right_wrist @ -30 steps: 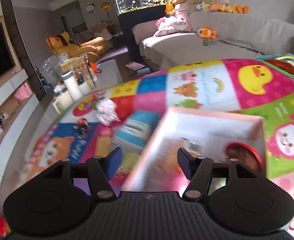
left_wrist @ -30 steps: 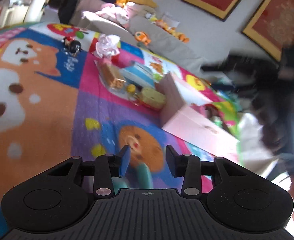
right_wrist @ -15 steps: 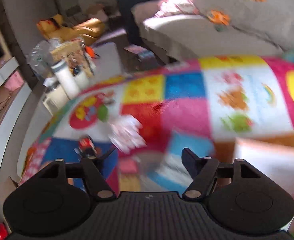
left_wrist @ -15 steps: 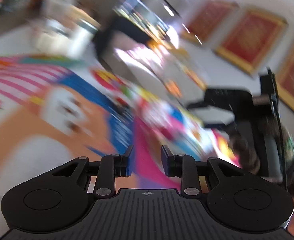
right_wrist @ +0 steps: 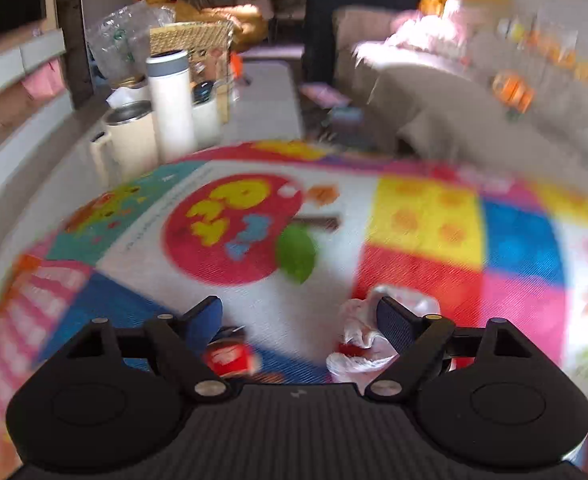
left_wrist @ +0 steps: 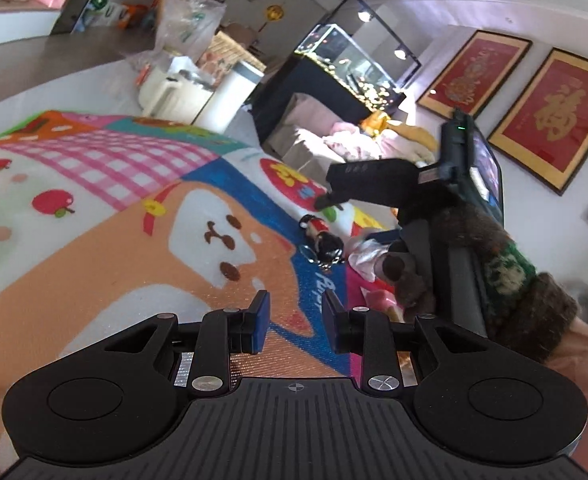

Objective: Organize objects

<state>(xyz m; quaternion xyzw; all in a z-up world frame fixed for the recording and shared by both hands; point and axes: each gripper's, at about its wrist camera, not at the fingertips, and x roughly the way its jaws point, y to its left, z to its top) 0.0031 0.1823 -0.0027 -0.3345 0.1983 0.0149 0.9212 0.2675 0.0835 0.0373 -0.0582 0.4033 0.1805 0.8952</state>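
A small red and black doll keychain lies on the colourful play mat. It shows blurred as a red shape by my right gripper's left finger. A crumpled white and pink wrapper lies just right of it, also in the right wrist view. My left gripper is open and empty, low over the mat, short of the doll. My right gripper is wide open and empty, above the doll and wrapper. The right hand and its gripper show in the left wrist view.
White cups and a tall white flask stand with a plastic bag at the mat's far edge. A grey sofa with plush toys is behind. A fish tank on a dark cabinet stands further back.
Both grippers swung left, away from the pink box and snack packs. The right gripper opened wider and came down over the doll and wrapper. The left gripper stays open.
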